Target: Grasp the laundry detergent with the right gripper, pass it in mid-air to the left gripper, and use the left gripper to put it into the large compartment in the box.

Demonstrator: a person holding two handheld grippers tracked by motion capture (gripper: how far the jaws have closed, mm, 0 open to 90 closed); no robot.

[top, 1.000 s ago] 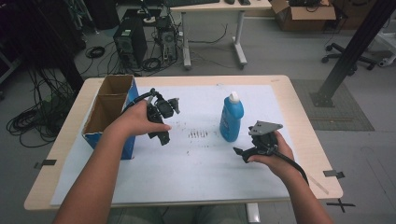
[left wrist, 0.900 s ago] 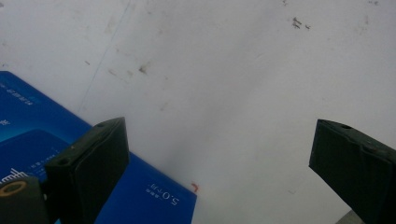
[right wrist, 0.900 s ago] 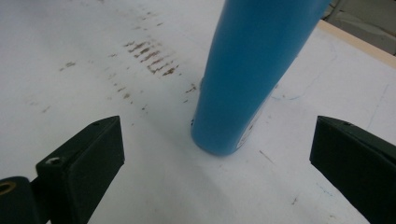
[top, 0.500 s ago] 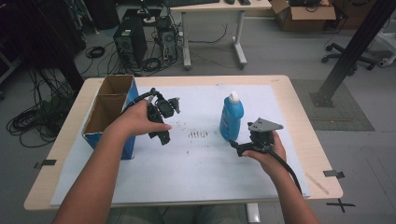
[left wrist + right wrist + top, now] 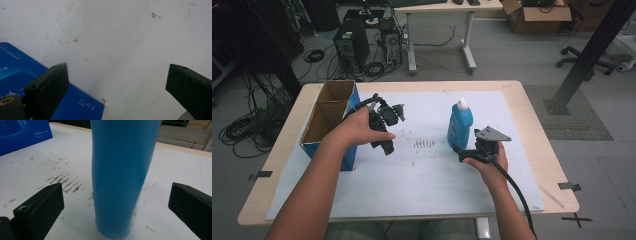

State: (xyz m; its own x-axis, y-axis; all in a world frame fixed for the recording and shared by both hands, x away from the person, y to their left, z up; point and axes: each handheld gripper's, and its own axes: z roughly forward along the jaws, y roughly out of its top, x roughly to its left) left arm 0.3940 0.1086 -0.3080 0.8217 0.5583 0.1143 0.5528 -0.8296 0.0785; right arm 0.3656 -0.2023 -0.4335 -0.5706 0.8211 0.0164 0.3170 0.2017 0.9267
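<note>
The bottle stands upright on the white sheet that covers the worktop, right of the middle, its white cap on top; it is in the same spot as a second ago. The right tongs have come in from the right and a little lower since then: earlier they were held well clear of the bottle, near the sheet's right side, and now their tips lie at the bottle's foot. In the right gripper view the blue bottle rises between the two black jaws, with a gap showing on either side, so the pads do not press on it. These jaws have just been opening and now stand wide apart. The left tongs are held above the sheet just beside the box, where they were before; the left gripper view shows their jaws spread apart over bare sheet, with a blue corner of the box below the left jaw. A patch of brown marks lies on the sheet between the two hands.
</note>
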